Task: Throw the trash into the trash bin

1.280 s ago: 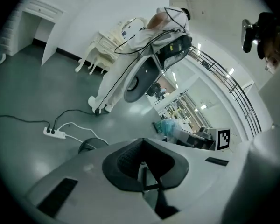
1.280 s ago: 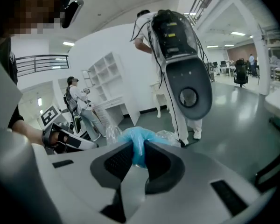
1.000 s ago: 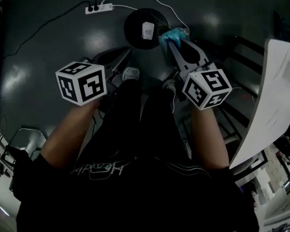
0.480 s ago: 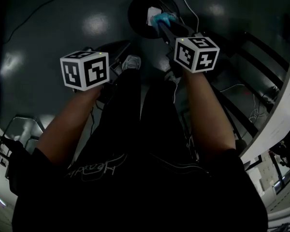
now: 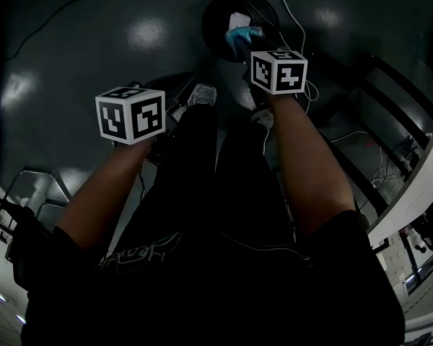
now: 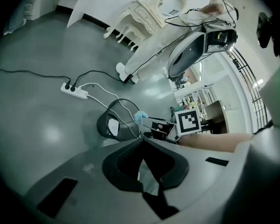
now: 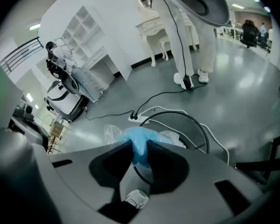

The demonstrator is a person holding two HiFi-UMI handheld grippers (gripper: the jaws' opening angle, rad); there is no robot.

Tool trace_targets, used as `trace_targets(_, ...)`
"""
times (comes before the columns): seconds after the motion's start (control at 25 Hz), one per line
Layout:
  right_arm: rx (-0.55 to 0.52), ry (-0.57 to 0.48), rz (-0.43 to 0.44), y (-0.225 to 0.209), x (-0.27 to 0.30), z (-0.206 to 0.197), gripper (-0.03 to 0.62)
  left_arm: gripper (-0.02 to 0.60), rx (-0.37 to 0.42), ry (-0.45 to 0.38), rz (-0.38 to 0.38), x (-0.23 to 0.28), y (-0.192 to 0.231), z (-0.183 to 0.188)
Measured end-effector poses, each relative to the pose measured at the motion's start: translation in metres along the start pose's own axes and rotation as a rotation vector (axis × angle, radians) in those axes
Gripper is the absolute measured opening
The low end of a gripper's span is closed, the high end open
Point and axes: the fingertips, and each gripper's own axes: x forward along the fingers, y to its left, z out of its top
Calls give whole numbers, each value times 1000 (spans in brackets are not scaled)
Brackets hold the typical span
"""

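Grey floor (image 5: 72, 63) holds the trash bin (image 5: 215, 20). At the bin's edge, the right gripper (image 7: 140, 147) pinches blue trash (image 7: 138, 136); only the right gripper view shows the pinch. The left gripper (image 6: 142, 140) is closed and empty.

No fully legible txt. Black shirt (image 5: 202, 280) has a pale script print (image 5: 138, 254) across the chest, upside down in head view, letters too dim to read. Left gripper's cube (image 5: 130, 114) and right gripper's cube (image 5: 278, 71) carry b/w square marker patterns only, no chars. Right cube's pattern also shows in left gripper view. White slip (image 5: 239, 21) in trash bin (image 5: 213, 38): print not legible.
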Motion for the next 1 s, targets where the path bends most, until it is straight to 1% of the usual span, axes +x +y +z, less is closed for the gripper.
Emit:
trace_targets(0.08,-13,17,6,2,8,-3,119,6,-5,-1,-3,1,2,0)
trace_targets(0.16,-5,21,11,2,14,-3,239,6,-9,0,-10,1,1,0)
trace_targets(0.2,-3,13,8,1,16,-2,280,6,-8,0,-13,1,1,0)
trace_targets(0.24,-3,3,2,1,16,-1,293,5,-5,1,-15,1,0,0)
trace_targets(0.36,2,-12,-4,-1,13,-5,304,6,11,4,-14,-1,-2,-1)
trace_targets(0.56,35,3,-9,-4,2,-22,305,6,8,11,-8,-5,-1,-2)
trace_targets(0.76,79,-6,25,-5,-15,-33,304,5,26,23,-10,1,-14,-4)
trace_targets(0.88,93,-60,32,-5,-36,-28,304,6,42,32,-11,4,-28,-8)
trace_targets(1.0,121,-153,45,-3,-69,-15,304,6,74,37,-14,6,-48,-11)
